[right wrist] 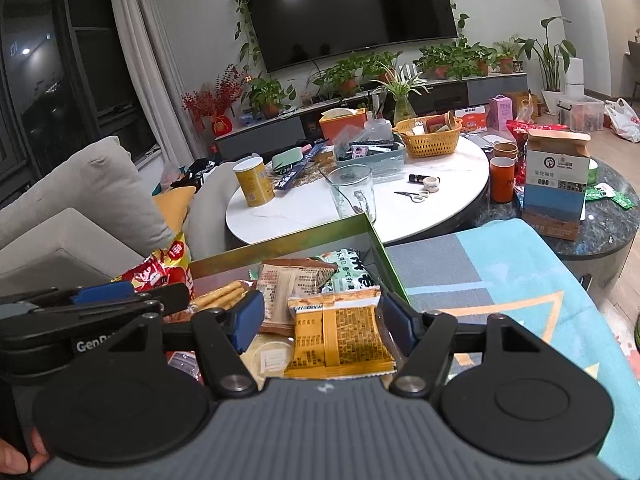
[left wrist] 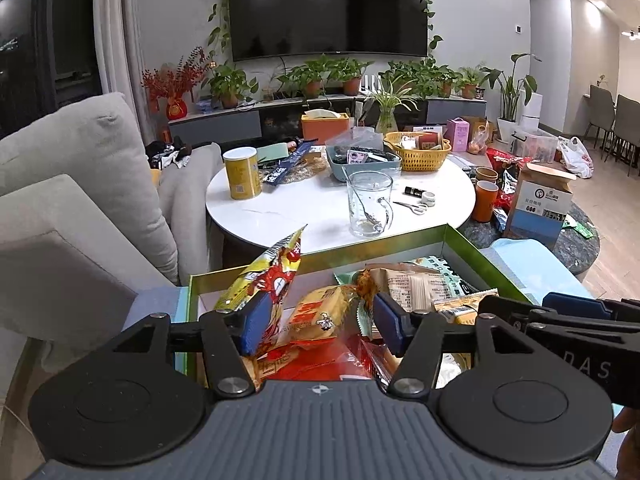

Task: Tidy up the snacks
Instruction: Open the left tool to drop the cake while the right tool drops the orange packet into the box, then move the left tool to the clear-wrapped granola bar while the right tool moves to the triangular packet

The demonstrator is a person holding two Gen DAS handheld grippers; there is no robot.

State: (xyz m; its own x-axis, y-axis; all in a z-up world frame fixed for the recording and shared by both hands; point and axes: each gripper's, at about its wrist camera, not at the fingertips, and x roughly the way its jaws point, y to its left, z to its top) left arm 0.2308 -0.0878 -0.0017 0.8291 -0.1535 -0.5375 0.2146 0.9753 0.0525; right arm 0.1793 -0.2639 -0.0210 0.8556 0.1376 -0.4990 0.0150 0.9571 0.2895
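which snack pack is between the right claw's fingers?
The orange-yellow packet, back side up with printed text, between the right claw fingers; the other packs lie farther back in the box.

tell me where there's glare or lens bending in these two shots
Left wrist view: ceiling lights glare as spots on the dark TV, and the curtain bows at the edge. Right wrist view: the same spots on the TV, whose frame curves and tilts; snacks stay sharp.

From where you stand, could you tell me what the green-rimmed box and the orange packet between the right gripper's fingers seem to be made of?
The green-rimmed box looks like printed cardboard: thin, stiff, straight walls, a faint sheen, possibly laminated. The orange packet looks like thin glossy plastic film: creases, a crimped serrated end and printed text, though foil lining cannot be ruled out.
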